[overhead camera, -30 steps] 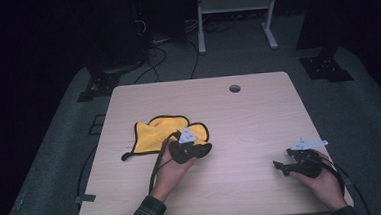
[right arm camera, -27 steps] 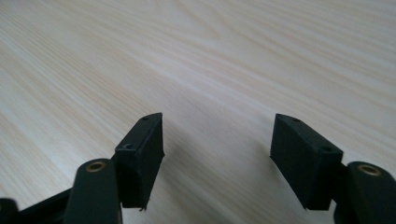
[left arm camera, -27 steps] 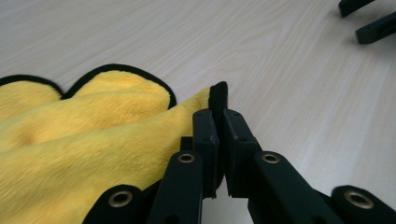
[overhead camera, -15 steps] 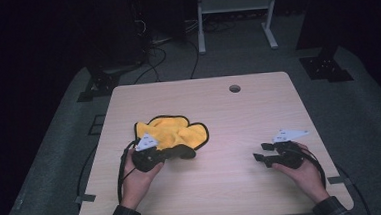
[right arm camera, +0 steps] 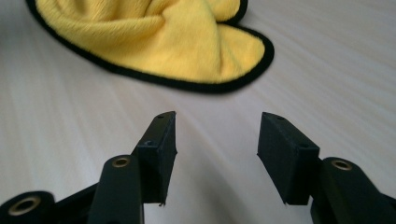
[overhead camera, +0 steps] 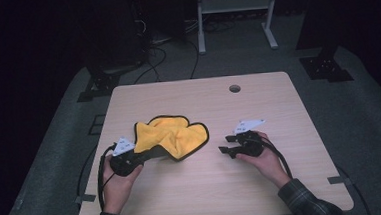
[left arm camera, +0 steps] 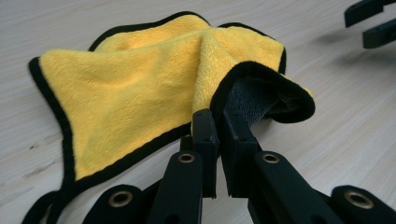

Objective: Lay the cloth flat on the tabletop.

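Note:
A yellow cloth [overhead camera: 172, 134] with a black hem lies crumpled on the left half of the wooden table [overhead camera: 258, 98]. My left gripper [overhead camera: 152, 152] is at its near edge, shut on a folded-over hem corner. In the left gripper view the jaws [left arm camera: 217, 120] pinch that fold, and the cloth [left arm camera: 135, 88] spreads beyond them. My right gripper [overhead camera: 225, 145] hovers low just right of the cloth, pointing at it. Its jaws have just been closing and now stand partly open [right arm camera: 217, 135] with nothing between them. The cloth's rounded edge [right arm camera: 187, 46] lies ahead of them.
A round cable hole [overhead camera: 234, 88] is near the table's far edge. Bare wood stretches right of and in front of the cloth. Cables trail from both grippers off the near edge. A white stand [overhead camera: 232, 9] and dark equipment are on the floor behind.
My left gripper has moved left, dragging the cloth's near corner with it. My right gripper has moved left and a little away from me, toward the cloth.

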